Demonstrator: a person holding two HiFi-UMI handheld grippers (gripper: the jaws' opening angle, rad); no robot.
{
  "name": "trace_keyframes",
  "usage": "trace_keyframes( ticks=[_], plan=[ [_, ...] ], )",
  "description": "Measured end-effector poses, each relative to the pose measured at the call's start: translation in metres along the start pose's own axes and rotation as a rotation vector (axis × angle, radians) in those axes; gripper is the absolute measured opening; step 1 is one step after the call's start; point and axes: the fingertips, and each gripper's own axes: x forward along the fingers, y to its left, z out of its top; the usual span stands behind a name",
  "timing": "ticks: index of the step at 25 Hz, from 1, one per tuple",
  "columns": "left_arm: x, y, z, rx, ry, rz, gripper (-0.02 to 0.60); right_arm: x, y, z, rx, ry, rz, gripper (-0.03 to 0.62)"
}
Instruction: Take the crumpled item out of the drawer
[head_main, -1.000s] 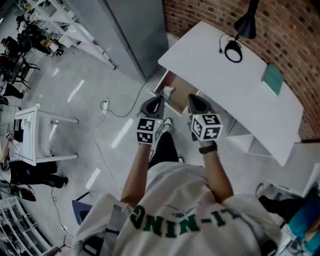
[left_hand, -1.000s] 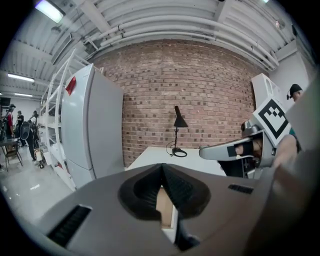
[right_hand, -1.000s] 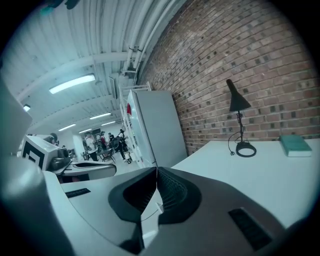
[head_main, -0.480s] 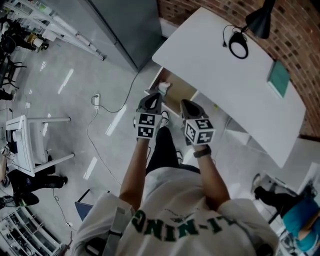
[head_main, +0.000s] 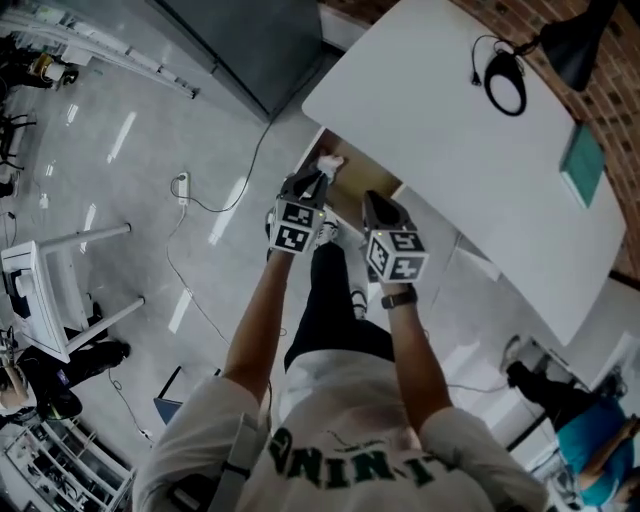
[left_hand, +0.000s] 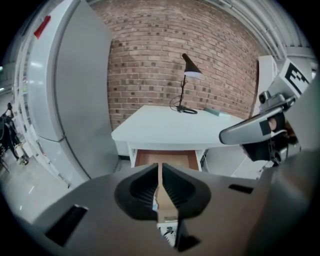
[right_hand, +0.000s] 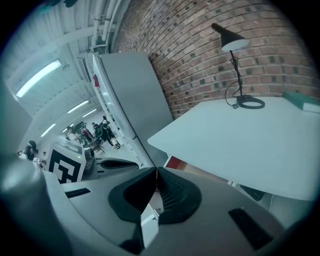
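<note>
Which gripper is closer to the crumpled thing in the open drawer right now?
Left. The left gripper sits just short of the crumpled item; the right gripper is farther off, toward the drawer's other side.

A white desk (head_main: 450, 130) stands against a red brick wall (left_hand: 165, 50). At the desk's back edge, a black desk lamp (head_main: 578, 52) has its round base on the top. A teal book (head_main: 582, 165) lies flat on the desk, right of the lamp. Left of the desk rises a tall grey cabinet (head_main: 260, 40). From the desk's front corner a dark cable (head_main: 245, 185) runs over the pale floor to a small white piece (head_main: 181, 187), perhaps a power strip. Well to the desk's left stands a white side table (head_main: 45, 290).
</note>
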Motion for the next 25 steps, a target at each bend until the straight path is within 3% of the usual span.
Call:
trace_keyframes(
  ticks=[10, 15, 20, 25],
  plan=[
    [0.125, 0.013, -0.067, 0.103, 0.188, -0.166, 0.052, 0.073, -0.029, -0.043, 0.083, 0.090, -0.021, 0.006],
    [0.166, 0.017, -0.094, 0.216, 0.277, -0.220, 0.104, 0.087, -0.040, -0.051, 0.112, 0.089, -0.021, 0.006],
    [0.201, 0.017, -0.112, 0.355, 0.340, -0.244, 0.160, 0.096, -0.046, -0.059, 0.075, 0.099, -0.024, 0.006],
    [0.227, 0.014, -0.136, 0.381, 0.410, -0.266, 0.183, 0.101, -0.048, -0.061, 0.079, 0.081, -0.014, 0.006]
  ],
)
